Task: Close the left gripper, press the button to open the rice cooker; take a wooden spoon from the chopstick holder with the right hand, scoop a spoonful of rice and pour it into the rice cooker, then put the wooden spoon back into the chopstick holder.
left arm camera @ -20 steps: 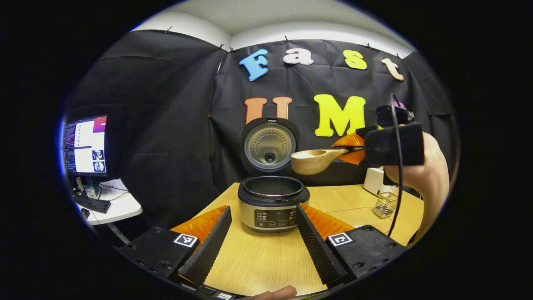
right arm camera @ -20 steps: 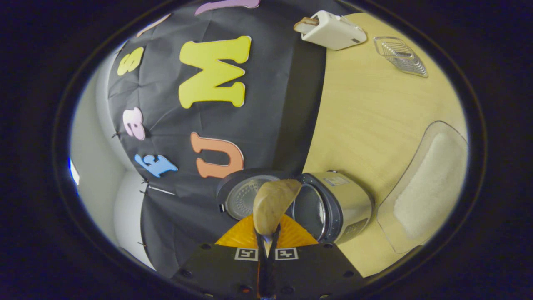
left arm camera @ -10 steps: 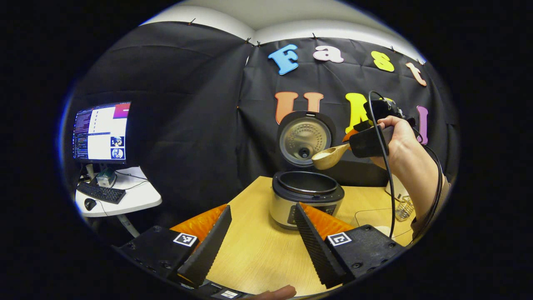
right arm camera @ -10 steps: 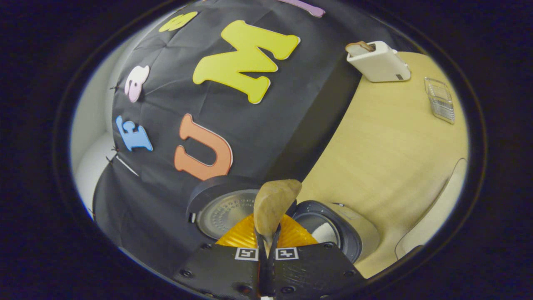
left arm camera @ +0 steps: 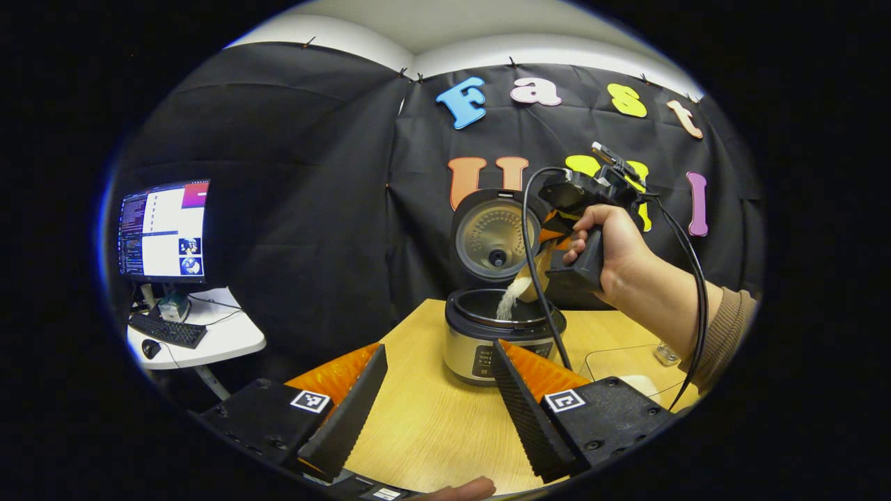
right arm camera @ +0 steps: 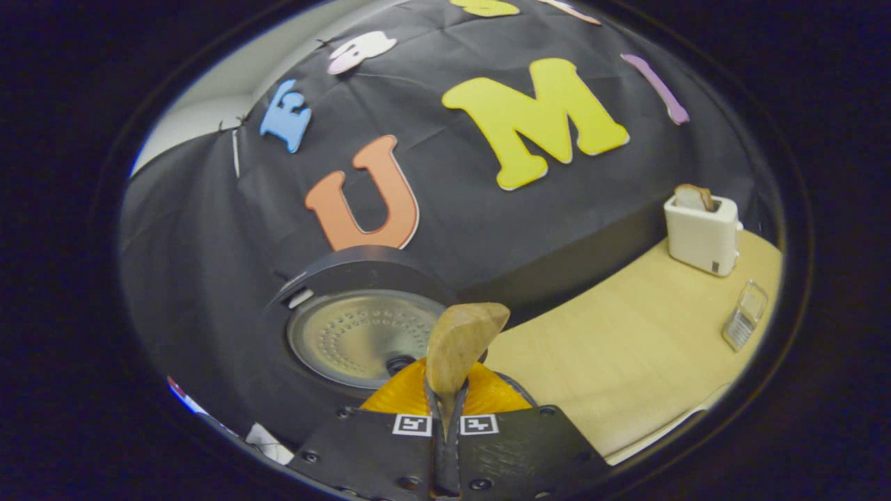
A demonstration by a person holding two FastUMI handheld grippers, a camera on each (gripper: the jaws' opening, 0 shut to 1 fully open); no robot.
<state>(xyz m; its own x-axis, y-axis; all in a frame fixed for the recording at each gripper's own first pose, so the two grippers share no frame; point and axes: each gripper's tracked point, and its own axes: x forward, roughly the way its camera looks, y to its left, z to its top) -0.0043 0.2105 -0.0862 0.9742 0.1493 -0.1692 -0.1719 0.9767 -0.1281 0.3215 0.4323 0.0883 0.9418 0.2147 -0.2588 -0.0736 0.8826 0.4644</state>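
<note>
R gripper (right arm camera: pixel 445 417) clamped on wooden spoon (right arm camera: pixel 456 341), now tipped vs 0.5 s ago; rice (left arm camera: pixel 507 303) falling into rice cooker (left arm camera: pixel 502 332); L gripper (left arm camera: pixel 435 396) wide; next: chopstick holder (right arm camera: pixel 743 323)

No wording can be read: the monitor (left arm camera: pixel 164 229) at nine o'clock in the left gripper view and the rice cooker (left arm camera: pixel 487 341) control panel at centre are too small, and the square black-and-white markers on both grippers carry patterns, not text.
</note>
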